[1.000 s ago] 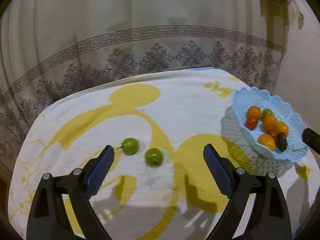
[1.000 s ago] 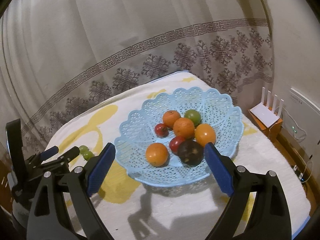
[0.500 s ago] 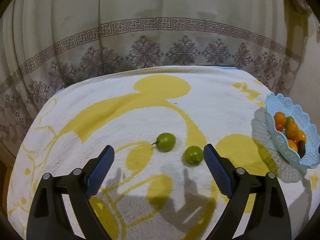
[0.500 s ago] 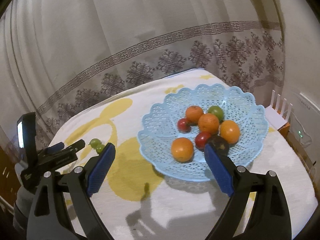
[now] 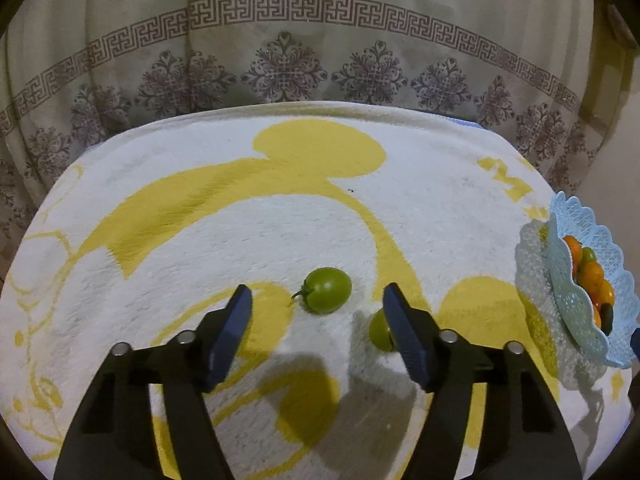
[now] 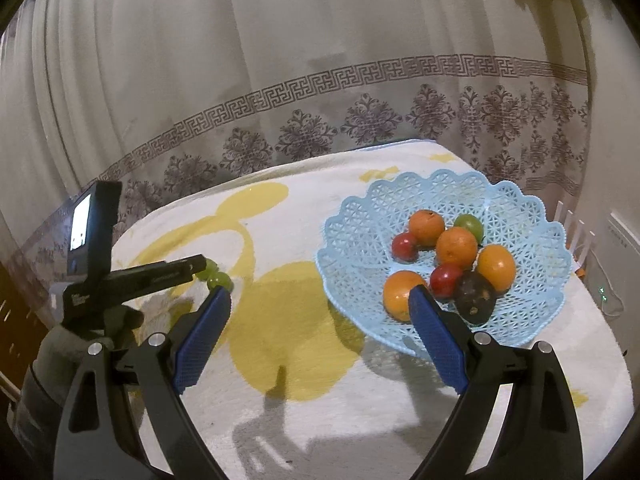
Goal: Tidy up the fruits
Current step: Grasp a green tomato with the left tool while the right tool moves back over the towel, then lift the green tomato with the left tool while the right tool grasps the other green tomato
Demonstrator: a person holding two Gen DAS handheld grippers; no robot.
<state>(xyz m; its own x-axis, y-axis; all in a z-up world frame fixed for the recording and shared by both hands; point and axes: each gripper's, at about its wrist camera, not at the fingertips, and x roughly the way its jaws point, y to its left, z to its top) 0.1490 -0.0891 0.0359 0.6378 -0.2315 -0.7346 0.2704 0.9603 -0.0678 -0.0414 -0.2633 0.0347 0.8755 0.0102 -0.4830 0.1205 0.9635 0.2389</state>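
Two green tomatoes lie on the white and yellow cloth. In the left wrist view one green tomato (image 5: 328,290) with a stem lies just beyond my open left gripper (image 5: 316,308), between the fingertips' line. The second green tomato (image 5: 380,332) is partly hidden behind the right finger (image 5: 404,336). The light blue lattice basket (image 6: 516,208) holds several oranges, red tomatoes, a green one and a dark fruit. My right gripper (image 6: 320,312) is open and empty, hovering in front of the basket. The left gripper also shows in the right wrist view (image 6: 200,266), by the green tomatoes (image 6: 216,278).
A patterned curtain (image 5: 320,60) hangs right behind the table's far edge. The basket also shows at the right edge of the left wrist view (image 5: 576,304). A white router (image 6: 576,232) stands on the floor to the right of the table.
My left gripper has moved forward and down toward the green tomatoes, which now sit at its fingertips. My right gripper has drifted left and back, so the basket has shifted right in its view.
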